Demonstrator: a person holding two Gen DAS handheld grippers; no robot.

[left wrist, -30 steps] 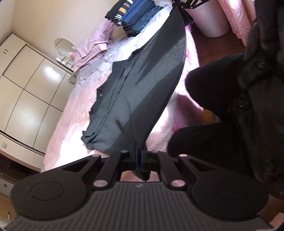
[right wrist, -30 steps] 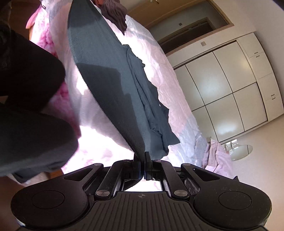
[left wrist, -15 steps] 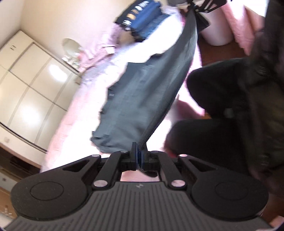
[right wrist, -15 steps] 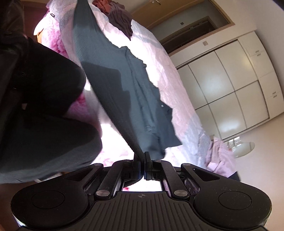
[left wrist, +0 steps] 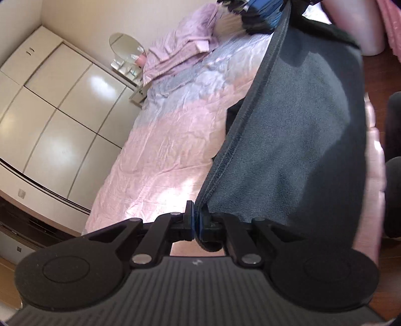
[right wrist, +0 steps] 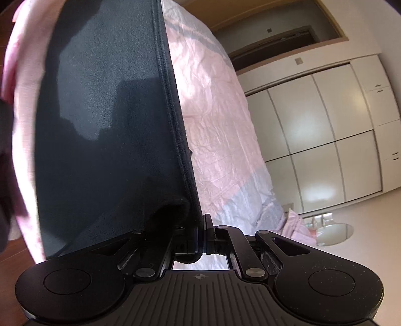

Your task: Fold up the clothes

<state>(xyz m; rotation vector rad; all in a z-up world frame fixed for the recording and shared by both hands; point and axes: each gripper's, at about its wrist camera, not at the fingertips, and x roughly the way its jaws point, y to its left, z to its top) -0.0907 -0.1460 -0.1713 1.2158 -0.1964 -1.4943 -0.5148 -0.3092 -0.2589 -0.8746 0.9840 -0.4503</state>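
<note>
A dark grey fleece garment (left wrist: pixel 295 140) stretches between my two grippers above a pink bed (left wrist: pixel 160 155). My left gripper (left wrist: pixel 196 220) is shut on one corner of its stitched hem, and the cloth runs up and away to the top right of the left wrist view. In the right wrist view the same dark grey garment (right wrist: pixel 105 120) fills the left half, and my right gripper (right wrist: pixel 201 235) is shut on its other hem corner. The hem edge is taut and straight. The lower part of the garment hangs out of sight.
The pink bed (right wrist: pixel 215 130) carries a crumpled lilac garment (left wrist: pixel 180 52) and a stack of folded blue clothes (left wrist: pixel 260 12) at its far end. White wardrobe doors (left wrist: pixel 55 120) line the wall. A round mirror (left wrist: pixel 126 46) stands by the bed. A person's dark legs (left wrist: pixel 393 160) are at the right.
Both grippers swept across over the bed, carrying the garment's hem with them. The cloth, earlier lying partly spread on the bed, now hangs lifted and taut between them.
</note>
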